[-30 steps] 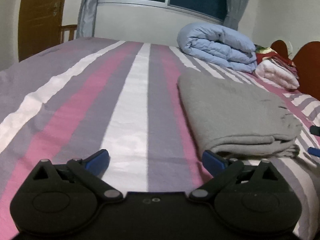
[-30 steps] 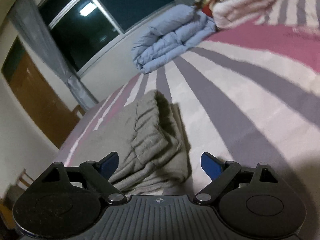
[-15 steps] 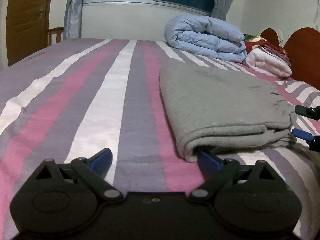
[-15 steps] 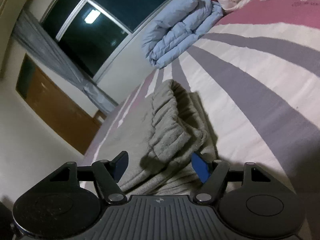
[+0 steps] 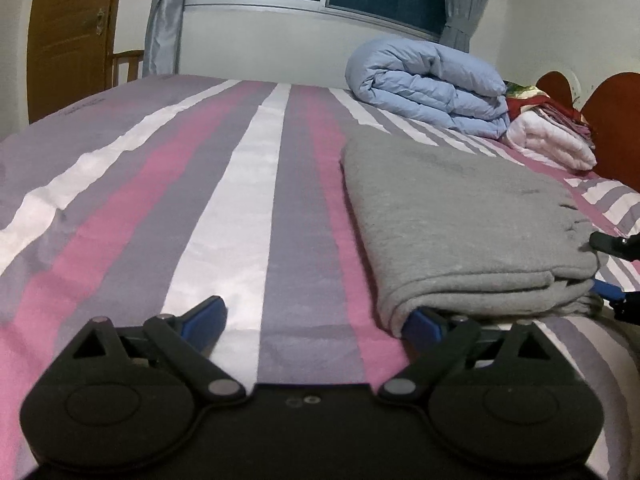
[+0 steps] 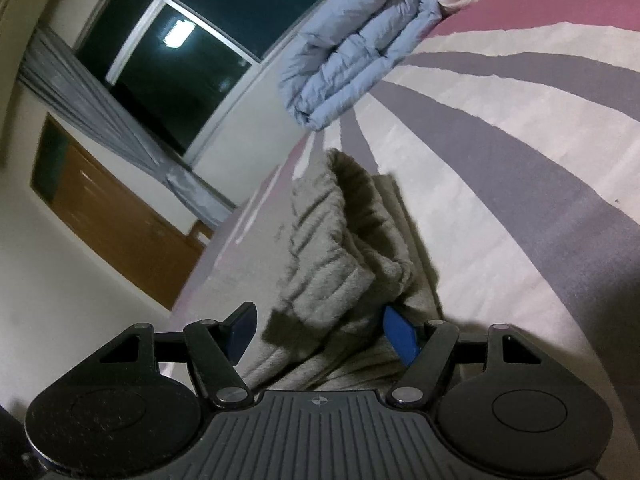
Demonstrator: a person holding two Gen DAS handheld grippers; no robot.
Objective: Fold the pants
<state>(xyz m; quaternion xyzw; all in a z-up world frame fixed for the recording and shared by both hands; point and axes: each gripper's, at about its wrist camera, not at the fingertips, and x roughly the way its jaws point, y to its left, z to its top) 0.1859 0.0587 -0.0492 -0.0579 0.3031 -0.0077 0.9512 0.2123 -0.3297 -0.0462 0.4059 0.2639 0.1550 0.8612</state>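
1. My left gripper point(image 5: 316, 318) is spread wide and low on the bed point(image 5: 160, 200); its right finger is tucked under the near folded edge of the grey pants point(image 5: 460, 216).
2. My right gripper point(image 6: 320, 330) is also wide, straddling the ribbed waistband end.
3. The pants lie folded flat in layers on the striped cover, so I judge one more fold remains.
4. Neither gripper has closed on cloth yet.

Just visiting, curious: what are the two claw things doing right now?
Left gripper: open, one fingertip under the grey pants.
Right gripper: open around the pants' waistband end.
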